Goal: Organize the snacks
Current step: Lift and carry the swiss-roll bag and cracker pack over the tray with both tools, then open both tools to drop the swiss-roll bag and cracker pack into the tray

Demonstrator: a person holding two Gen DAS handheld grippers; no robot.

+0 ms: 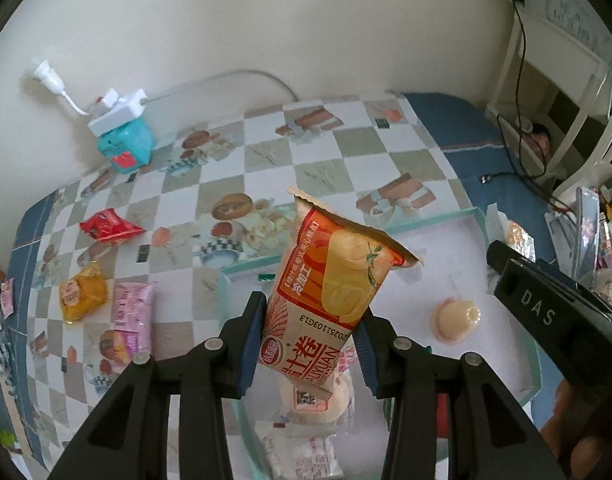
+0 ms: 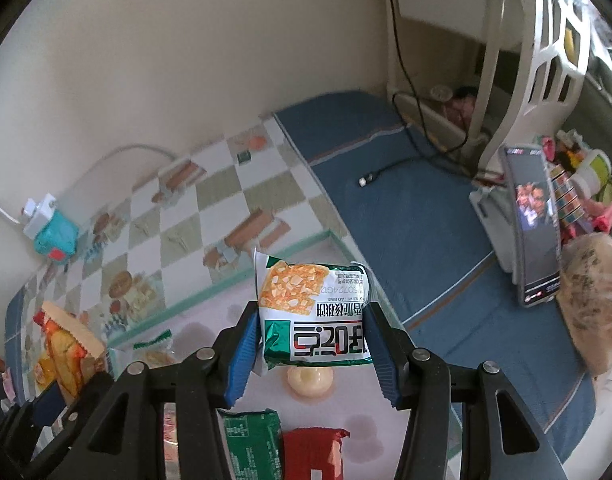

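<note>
My left gripper [image 1: 310, 344] is shut on an orange roll-cake packet [image 1: 330, 280] and holds it above the green-rimmed white tray [image 1: 458, 216]. My right gripper [image 2: 310, 344] is shut on a green and white cracker packet [image 2: 312, 316] above the same tray [image 2: 289, 250]. A pale jelly cup [image 1: 456, 318] sits in the tray; it also shows in the right wrist view [image 2: 310, 380] under the cracker packet. Green [image 2: 251, 440] and red [image 2: 314, 454] packets lie in the tray. Red [image 1: 109, 226], yellow [image 1: 81, 296] and pink [image 1: 131, 314] packets lie on the checked tablecloth at left.
A teal box with a white power strip [image 1: 121, 136] stands by the wall. A phone on a stand [image 2: 532, 228], a bagged loaf [image 2: 594, 304] and a black cable [image 2: 386, 172] are on the blue cloth at right. A white chair [image 2: 546, 60] stands behind.
</note>
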